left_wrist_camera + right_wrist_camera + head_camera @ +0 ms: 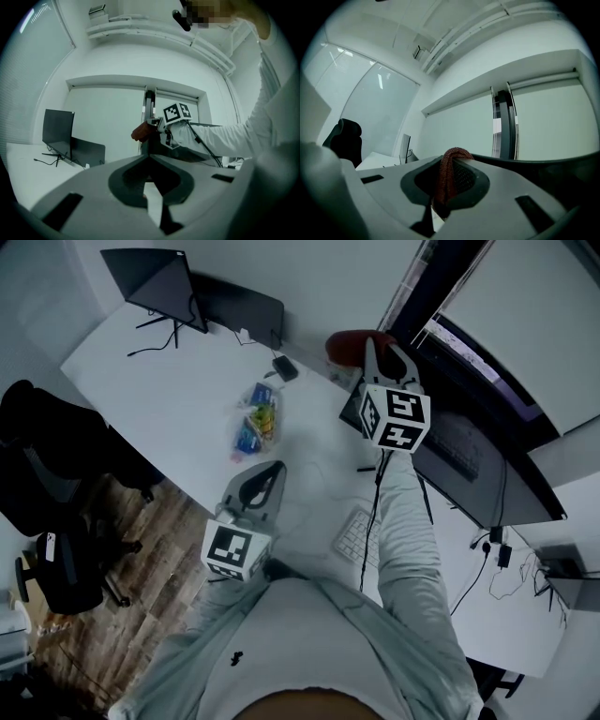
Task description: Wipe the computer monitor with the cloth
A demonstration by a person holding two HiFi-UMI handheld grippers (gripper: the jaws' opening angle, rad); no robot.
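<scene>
Over at the right side of the long white desk [159, 381], the right gripper [377, 341] is raised on an outstretched pale sleeve, up by the top corner of the wide dark computer monitor [469, 460]. Its two jaws are clamped on a rust-red knitted cloth [349, 348], which bunches out beyond the tips. In the right gripper view the cloth [448, 176] runs as a folded strip between the jaws, with the monitor's dark top edge just behind. From where I stand I cannot tell whether the cloth touches the screen.

The left gripper [275, 471] hangs low, near the person's body and above the desk's near edge. Its jaws are pressed together with nothing between them.

A white keyboard [356, 532] lies before the monitor. A crinkly, colourful packet [255, 418] sits mid-desk, a second black monitor [159, 285] stands at the far end, and a black office chair [47, 479] sits on the wooden floor.
</scene>
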